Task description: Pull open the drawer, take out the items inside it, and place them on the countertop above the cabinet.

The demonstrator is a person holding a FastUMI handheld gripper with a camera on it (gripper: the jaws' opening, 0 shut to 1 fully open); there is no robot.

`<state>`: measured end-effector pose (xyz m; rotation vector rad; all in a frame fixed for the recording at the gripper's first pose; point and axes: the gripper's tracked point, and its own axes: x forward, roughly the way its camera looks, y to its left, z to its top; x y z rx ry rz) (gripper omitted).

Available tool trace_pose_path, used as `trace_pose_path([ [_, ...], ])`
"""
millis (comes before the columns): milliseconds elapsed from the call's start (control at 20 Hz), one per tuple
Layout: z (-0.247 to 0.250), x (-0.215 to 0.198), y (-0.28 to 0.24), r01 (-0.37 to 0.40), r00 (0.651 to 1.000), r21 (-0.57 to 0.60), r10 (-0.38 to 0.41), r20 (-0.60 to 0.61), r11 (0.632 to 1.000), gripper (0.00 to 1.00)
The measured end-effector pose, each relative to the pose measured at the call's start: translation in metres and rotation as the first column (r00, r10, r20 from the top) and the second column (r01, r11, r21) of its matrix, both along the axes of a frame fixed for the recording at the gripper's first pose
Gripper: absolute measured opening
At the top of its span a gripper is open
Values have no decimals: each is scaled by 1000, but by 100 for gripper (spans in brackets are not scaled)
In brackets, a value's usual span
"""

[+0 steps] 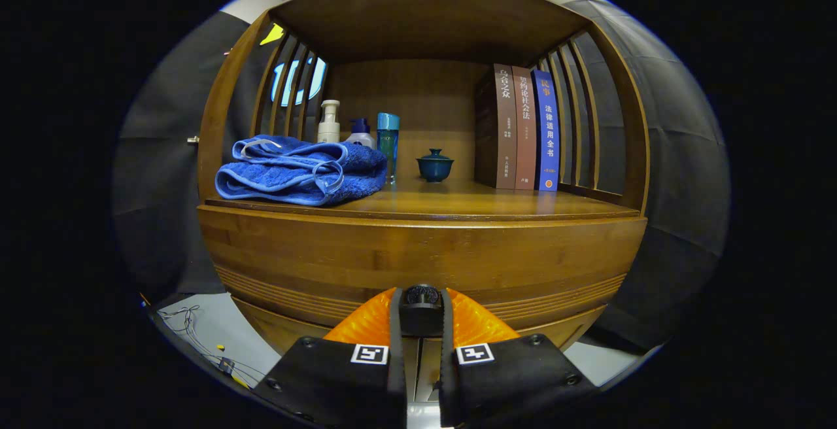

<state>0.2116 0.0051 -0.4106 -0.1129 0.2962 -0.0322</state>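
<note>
gripper clamps drawer knob | countertop: blue towel, books

Gripper fingers flank the dark drawer knob; contact hidden by the fingers, can't tell if both press. Drawer front lower edge cut off behind gripper. Blue-capped pump bottle half hidden behind towel. Floor cables too small to identify.
</note>
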Motion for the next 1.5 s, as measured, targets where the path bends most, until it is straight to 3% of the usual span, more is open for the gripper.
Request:
trace_pose_path([
  [50, 8, -8, 0, 1, 1000, 1, -1, -7, 1000, 17],
  [200, 3, -15, -2, 11, 1000, 7, -11, 0, 1000, 18],
  [1000, 24, -133, -3, -17, 1000, 53, 18, -10, 998, 17],
  [1250, 17, -144, -5, -20, 1000, 41, 20, -10, 999, 18],
  [1500, 25, -146, -10, -38, 999, -18, 39, 34, 999, 68],
])
